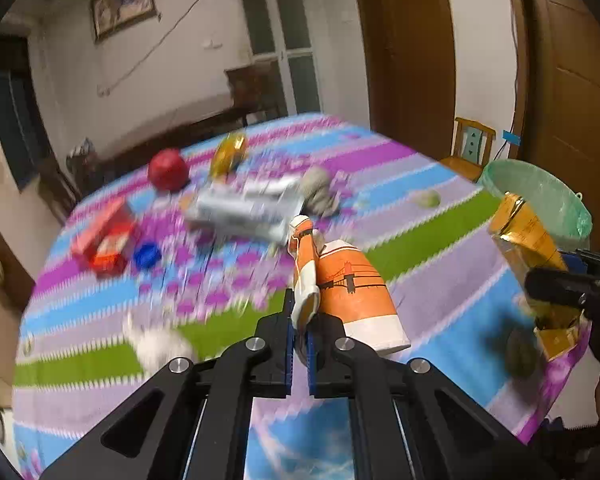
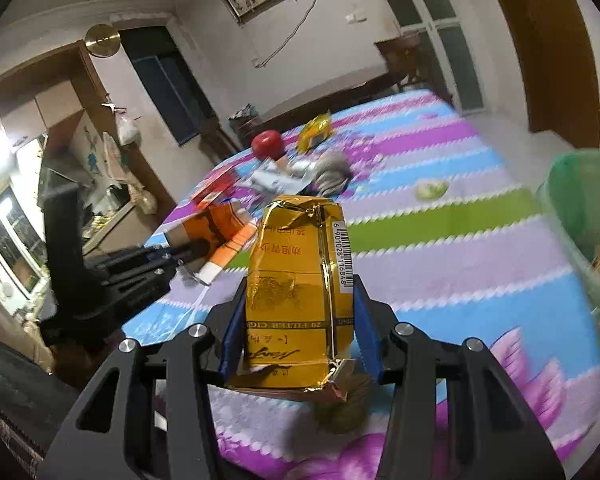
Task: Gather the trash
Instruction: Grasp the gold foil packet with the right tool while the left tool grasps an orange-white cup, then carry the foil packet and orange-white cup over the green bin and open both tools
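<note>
1. Left of the green bin [image 1: 540, 196], we see the left gripper [image 1: 300, 320] angled down over the striped tablecloth [image 1: 440, 280].
2. Its jaws are pinched together on a flattened edge of the orange paper cup [image 1: 352, 288], which lies on its side just ahead of the fingers.
3. Nearer the bin, the right gripper [image 2: 300, 320] also tilts downward above the cloth.
4. Its blue pads [image 2: 366, 332] clamp the sides of a crumpled gold cigarette pack [image 2: 300, 288], standing upright between them.
5. Beyond the pack, more litter lies scattered.
</note>
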Tool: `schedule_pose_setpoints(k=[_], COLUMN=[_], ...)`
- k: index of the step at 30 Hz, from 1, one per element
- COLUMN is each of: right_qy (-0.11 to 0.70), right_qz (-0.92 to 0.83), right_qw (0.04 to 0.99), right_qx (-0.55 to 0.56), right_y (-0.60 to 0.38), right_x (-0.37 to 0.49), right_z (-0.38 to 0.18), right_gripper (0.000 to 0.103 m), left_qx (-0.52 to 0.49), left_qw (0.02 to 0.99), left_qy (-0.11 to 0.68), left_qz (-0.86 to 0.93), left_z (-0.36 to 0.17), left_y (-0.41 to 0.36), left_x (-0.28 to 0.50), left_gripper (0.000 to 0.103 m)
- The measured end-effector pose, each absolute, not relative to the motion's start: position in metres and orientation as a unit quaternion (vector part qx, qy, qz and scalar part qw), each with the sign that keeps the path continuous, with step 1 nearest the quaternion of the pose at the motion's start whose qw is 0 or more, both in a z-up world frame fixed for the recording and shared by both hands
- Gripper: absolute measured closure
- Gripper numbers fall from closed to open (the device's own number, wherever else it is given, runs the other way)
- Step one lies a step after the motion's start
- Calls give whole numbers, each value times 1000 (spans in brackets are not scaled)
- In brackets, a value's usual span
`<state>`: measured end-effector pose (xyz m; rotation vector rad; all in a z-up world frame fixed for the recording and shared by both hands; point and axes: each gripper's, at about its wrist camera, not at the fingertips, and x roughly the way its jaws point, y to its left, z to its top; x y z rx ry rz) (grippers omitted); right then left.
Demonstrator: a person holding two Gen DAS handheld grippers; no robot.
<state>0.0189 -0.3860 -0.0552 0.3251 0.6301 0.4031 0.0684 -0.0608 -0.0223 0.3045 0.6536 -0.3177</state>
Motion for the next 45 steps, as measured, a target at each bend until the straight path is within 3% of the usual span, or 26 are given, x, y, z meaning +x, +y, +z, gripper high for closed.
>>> schedule_pose_setpoints(k=[17, 29, 45], right_qy=[257, 269, 321], right_qz=[46, -42, -115], right_qw=[958, 956, 932], right_qx=[117, 107, 120], right_y=[-478, -539, -609], right_x=[14, 8, 5], right_z=[7, 22, -1], right_gripper=[57, 57, 57], left_qx=[193, 216, 253], left_qw=[932, 923, 901], left_qy=[237, 208, 207], left_qz=[-196, -240, -284], left_z=[38, 60, 35], left_y=[-186, -277, -401], left_x=[90, 97, 111], left_gripper=[97, 97, 97])
